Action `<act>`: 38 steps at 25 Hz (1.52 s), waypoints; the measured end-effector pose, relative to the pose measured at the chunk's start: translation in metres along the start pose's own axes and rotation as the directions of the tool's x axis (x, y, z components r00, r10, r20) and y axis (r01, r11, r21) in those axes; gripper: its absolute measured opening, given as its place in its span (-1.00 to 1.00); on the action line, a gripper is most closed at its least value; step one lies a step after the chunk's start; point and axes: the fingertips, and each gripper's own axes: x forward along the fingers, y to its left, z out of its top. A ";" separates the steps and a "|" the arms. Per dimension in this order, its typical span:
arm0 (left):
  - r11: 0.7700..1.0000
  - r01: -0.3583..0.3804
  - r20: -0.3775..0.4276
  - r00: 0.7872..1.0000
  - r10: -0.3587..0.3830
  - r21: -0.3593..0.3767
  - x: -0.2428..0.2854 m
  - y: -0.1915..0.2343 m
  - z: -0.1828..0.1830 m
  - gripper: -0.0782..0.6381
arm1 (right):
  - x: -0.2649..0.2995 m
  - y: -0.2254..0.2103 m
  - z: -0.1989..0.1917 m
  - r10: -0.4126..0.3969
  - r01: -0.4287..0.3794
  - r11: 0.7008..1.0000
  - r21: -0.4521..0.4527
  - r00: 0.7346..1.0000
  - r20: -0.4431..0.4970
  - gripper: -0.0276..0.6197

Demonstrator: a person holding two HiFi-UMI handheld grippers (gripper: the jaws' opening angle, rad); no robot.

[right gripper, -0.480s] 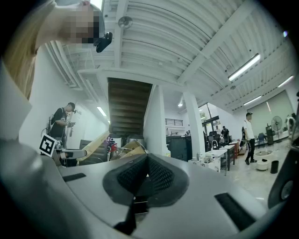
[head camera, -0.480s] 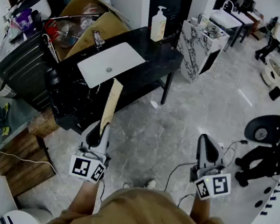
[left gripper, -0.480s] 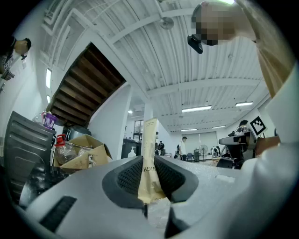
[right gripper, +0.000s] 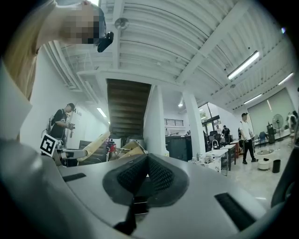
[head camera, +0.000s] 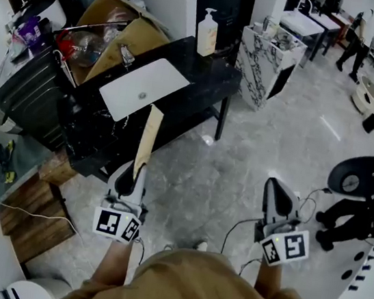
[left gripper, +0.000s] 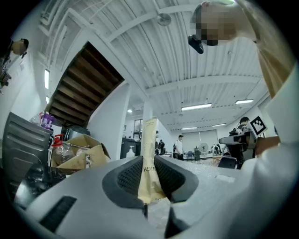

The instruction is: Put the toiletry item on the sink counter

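Observation:
A long cream toiletry tube (head camera: 149,133) stands up from my left gripper (head camera: 136,167), whose pads are shut on its crimped lower end (left gripper: 148,186). The tube's top points toward the black sink counter (head camera: 205,72), which carries a white basin (head camera: 144,87) and a white pump bottle (head camera: 207,33). The left gripper hangs over the grey floor, short of the counter's front edge. My right gripper (head camera: 274,189) is lower right over the floor, jaws shut and empty (right gripper: 145,175). In the right gripper view the tube (right gripper: 96,144) shows at the left.
An open cardboard box (head camera: 121,29) with a clear bottle sits behind the basin. A dark ribbed case (head camera: 33,86) stands left of the counter. A marble-patterned block (head camera: 269,57) is at the right, a black chair (head camera: 358,183) near my right side. People walk far off.
The view has shifted slightly; both grippers keep their places and the left still holds the tube. A person in the far right background has walked on.

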 end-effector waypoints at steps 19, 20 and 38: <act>0.999 -0.035 -0.016 0.999 0.035 0.005 0.045 -0.061 -0.015 -0.58 | -0.008 -0.071 -0.014 0.070 -0.070 0.997 0.027 0.998 -0.004 -0.91; 0.999 -0.037 -0.020 0.999 0.037 0.001 0.047 -0.064 -0.019 -0.58 | -0.009 -0.077 -0.017 0.067 -0.067 0.997 0.032 0.998 -0.007 -0.91; 1.000 0.006 -0.060 0.998 -0.007 -0.030 0.202 -0.009 -0.079 -0.58 | 0.118 -0.149 -0.062 0.031 -0.028 0.999 0.040 0.998 -0.061 -0.91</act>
